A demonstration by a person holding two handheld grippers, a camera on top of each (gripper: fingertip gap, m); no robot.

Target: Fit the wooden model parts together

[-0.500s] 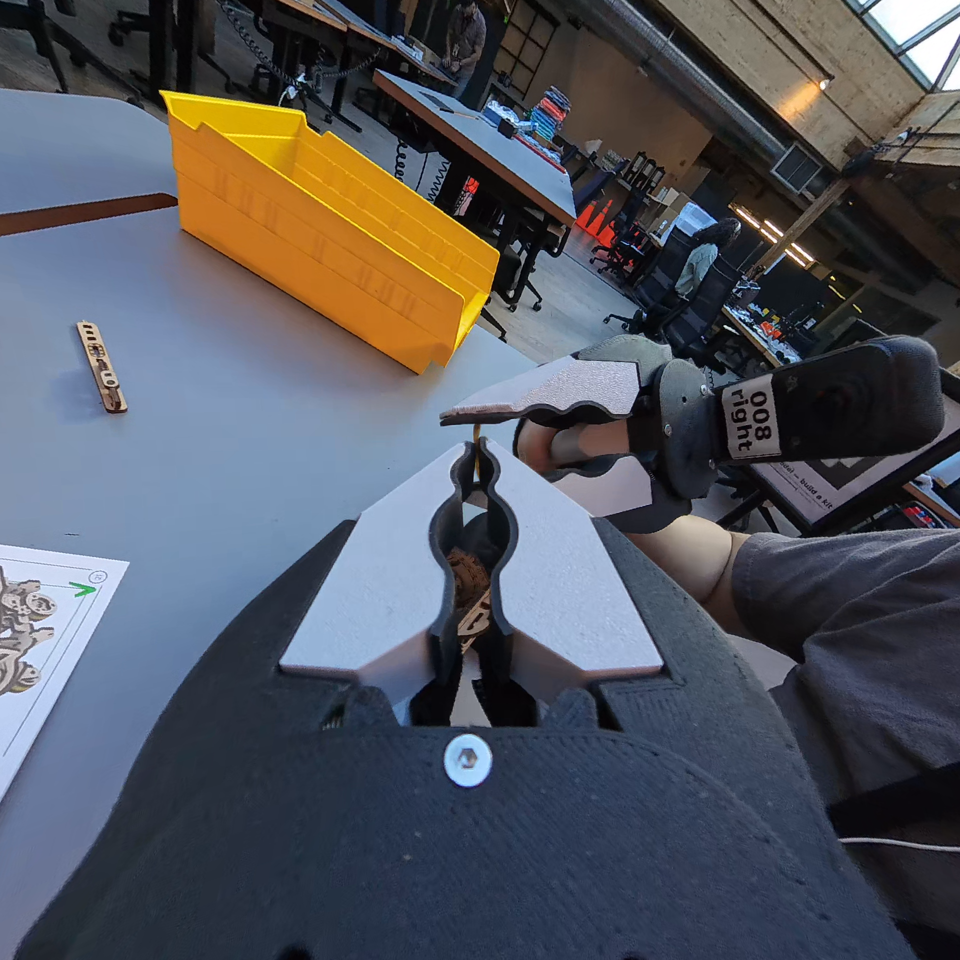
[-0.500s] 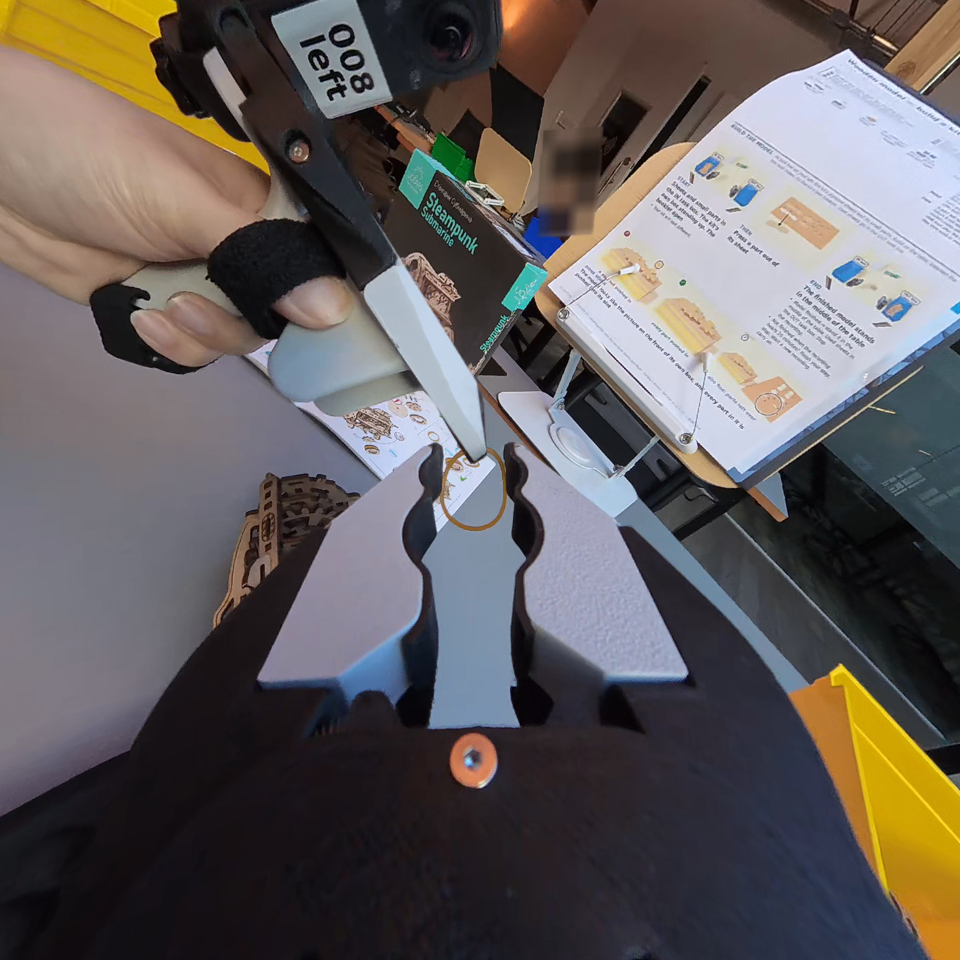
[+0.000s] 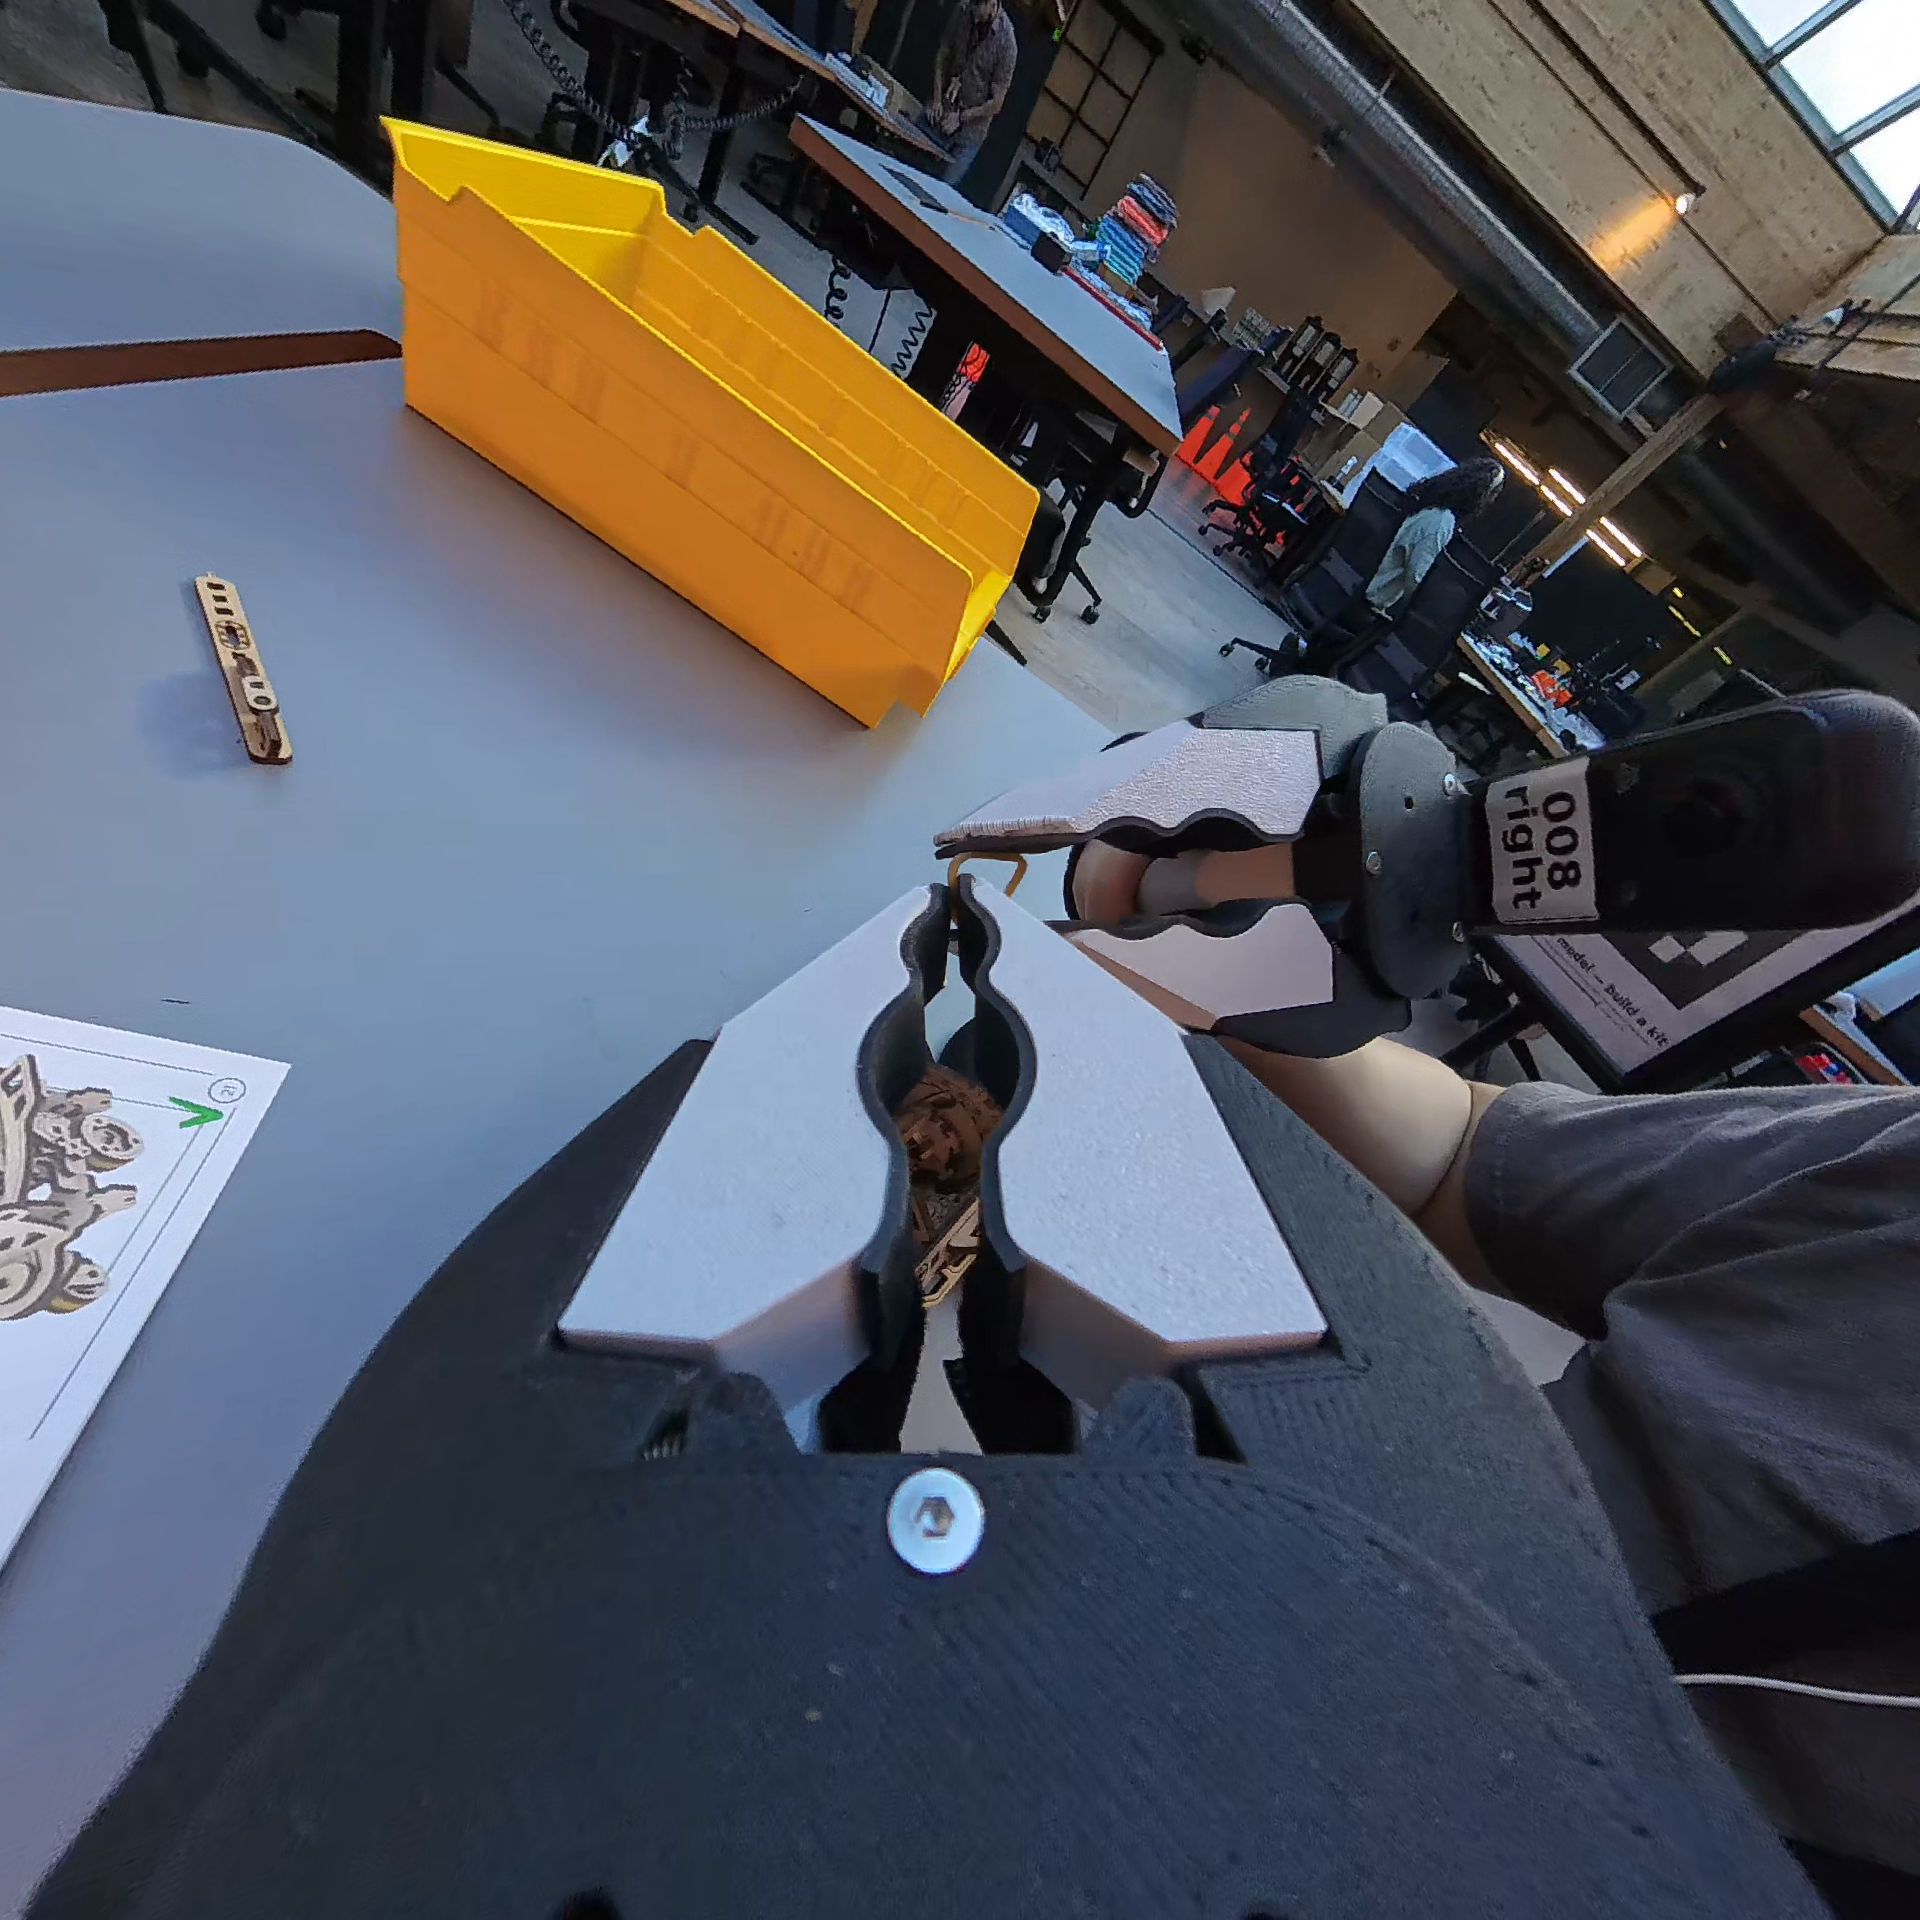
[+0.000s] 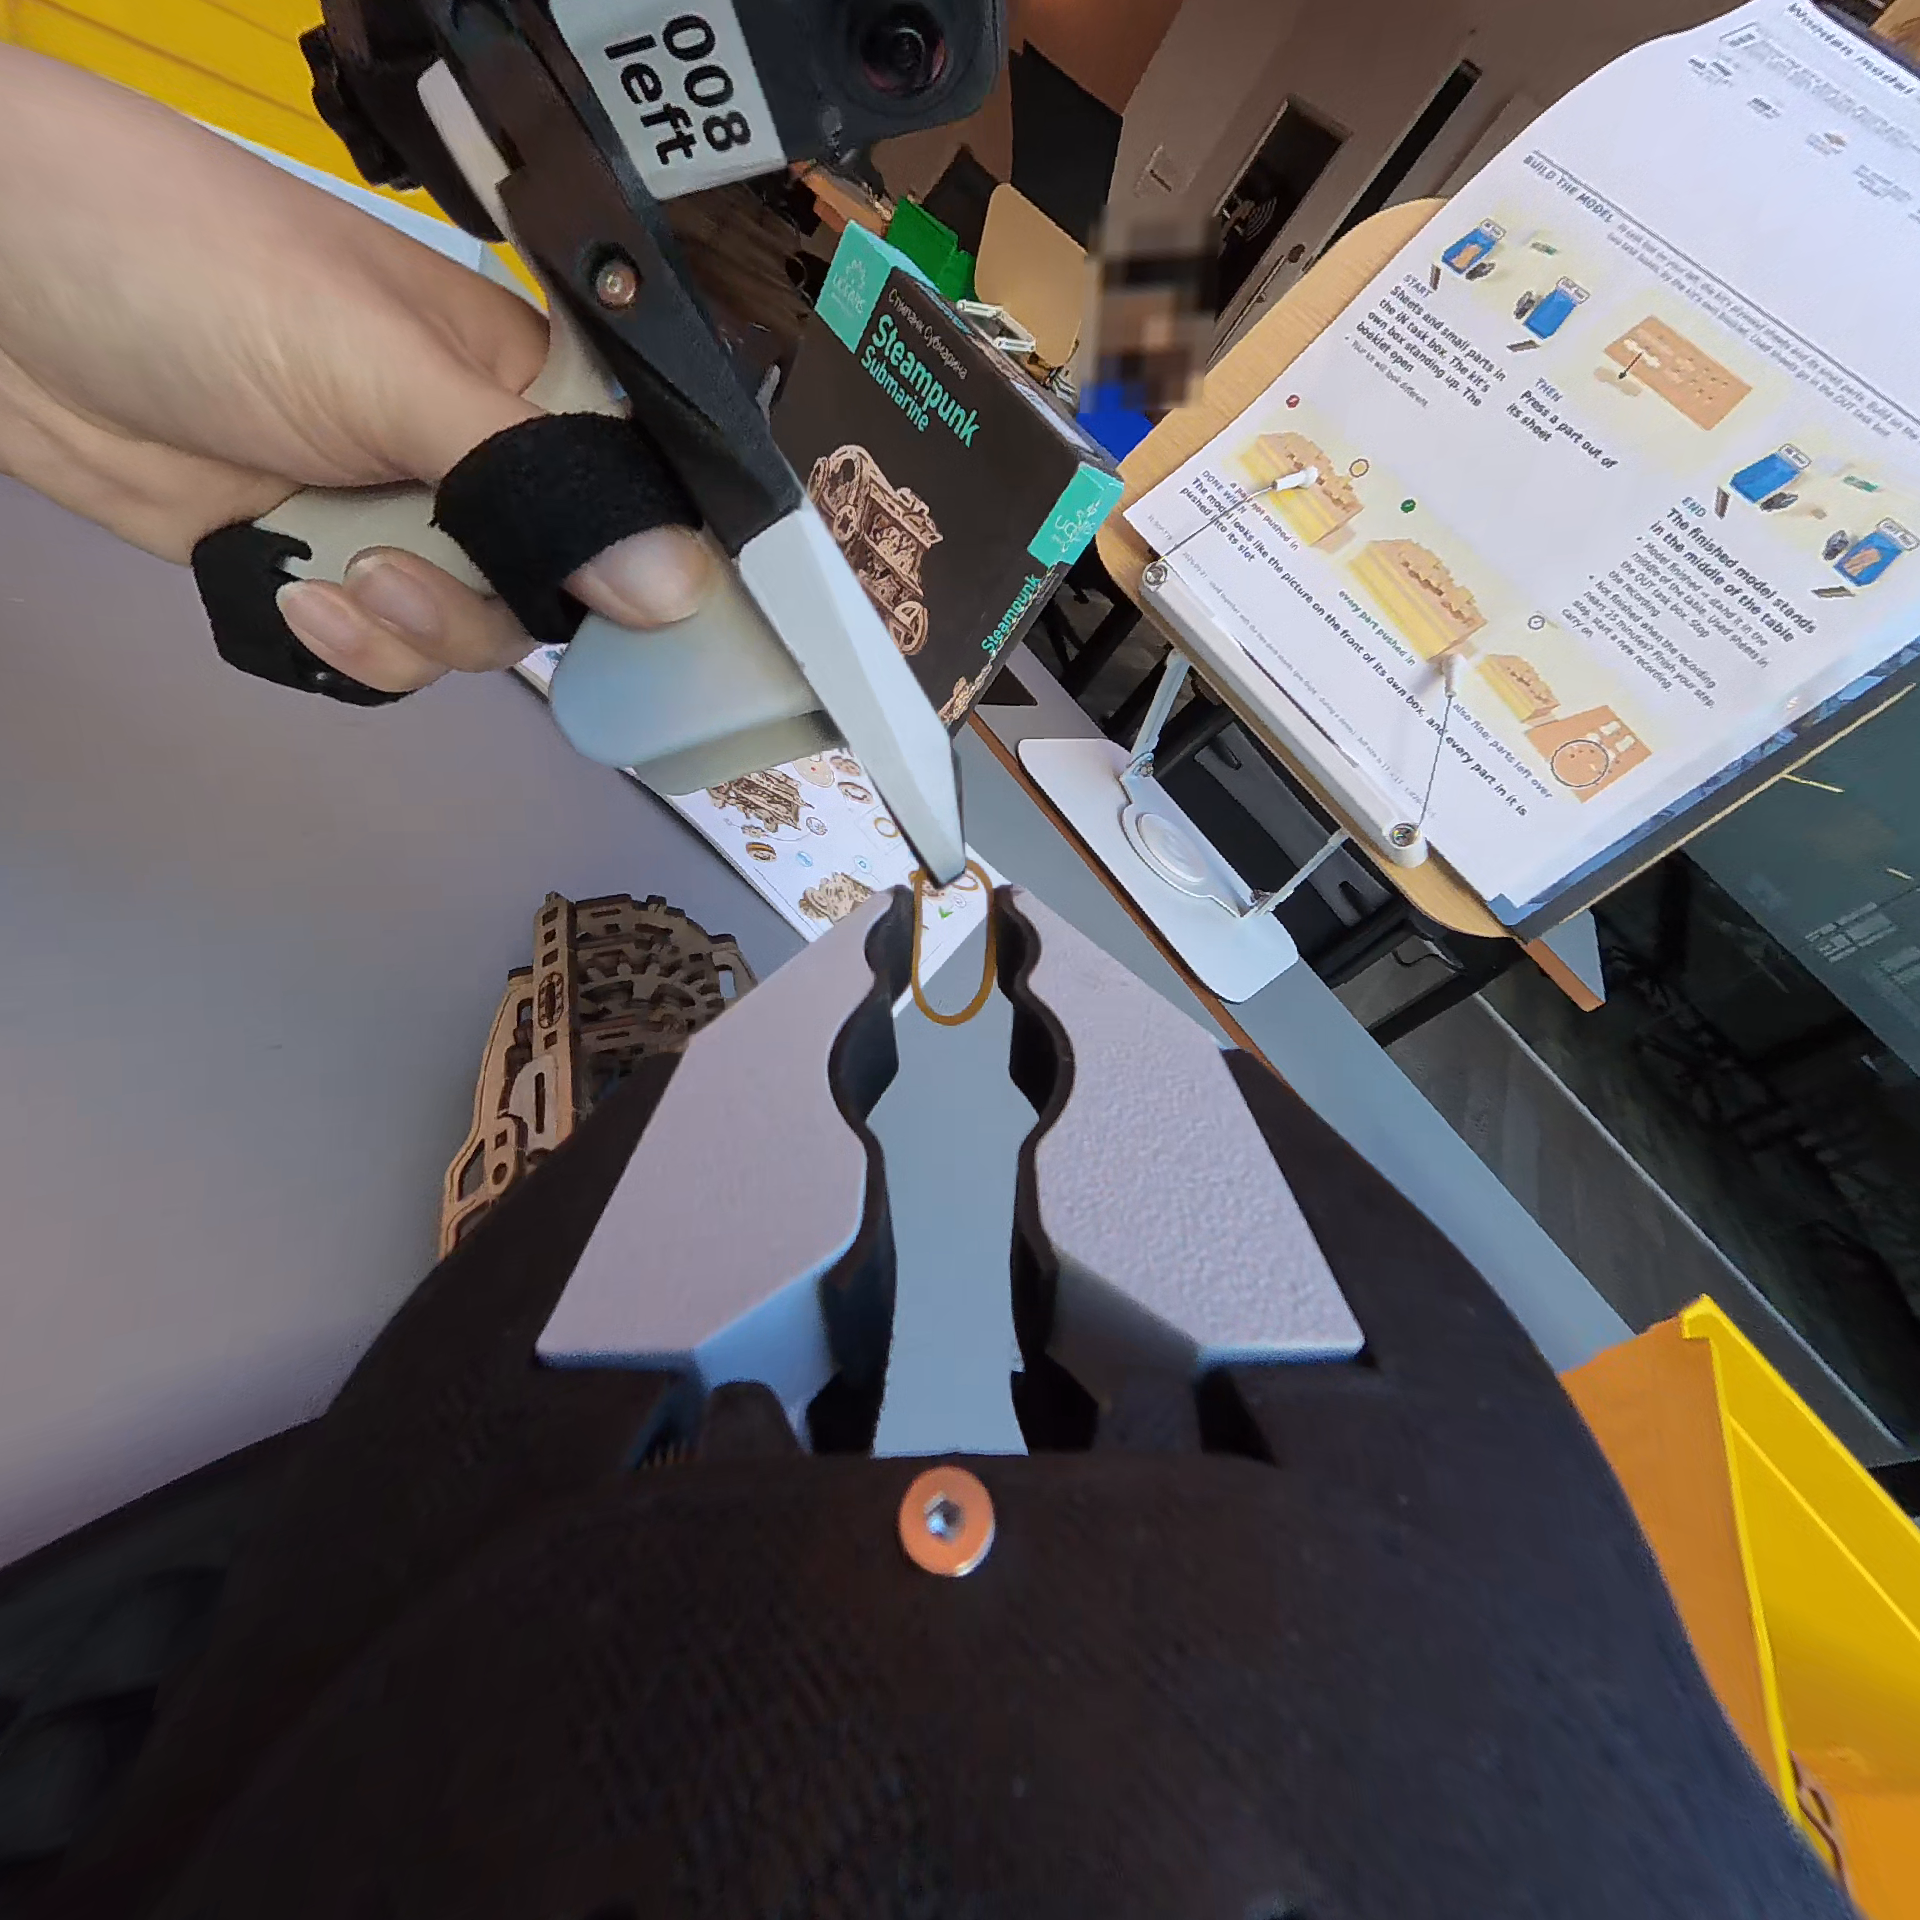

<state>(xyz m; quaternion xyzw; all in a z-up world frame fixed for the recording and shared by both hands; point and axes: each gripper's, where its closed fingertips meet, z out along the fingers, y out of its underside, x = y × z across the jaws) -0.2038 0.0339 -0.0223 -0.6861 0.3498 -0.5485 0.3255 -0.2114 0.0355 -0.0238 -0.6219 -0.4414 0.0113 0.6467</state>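
My left gripper (image 3: 956,902) is shut on a thin tan rubber band (image 3: 987,860), pinched at the very fingertips. In the right wrist view it comes in from the upper left (image 4: 940,862) and holds the band (image 4: 951,1013) as an oval loop. My right gripper (image 4: 951,920) is open, and the loop hangs between its two pads, close to both. Its upper finger (image 3: 1143,779) lies just over the band in the left wrist view. The part-built wooden model (image 4: 582,1018) stands on the grey table (image 3: 520,779) below and left of the right gripper.
A yellow bin (image 3: 675,436) stands at the table's far edge, and a loose wooden strip (image 3: 241,670) lies to the left. A printed sheet (image 3: 104,1195) lies near the left edge. The kit box (image 4: 935,468) and an instruction stand (image 4: 1558,468) are behind. The grippers are tip to tip, or close to it.
My right gripper's jaws have narrowed around the band, and the loop has gone from round to a narrow oval. My left gripper has stayed shut on the band.
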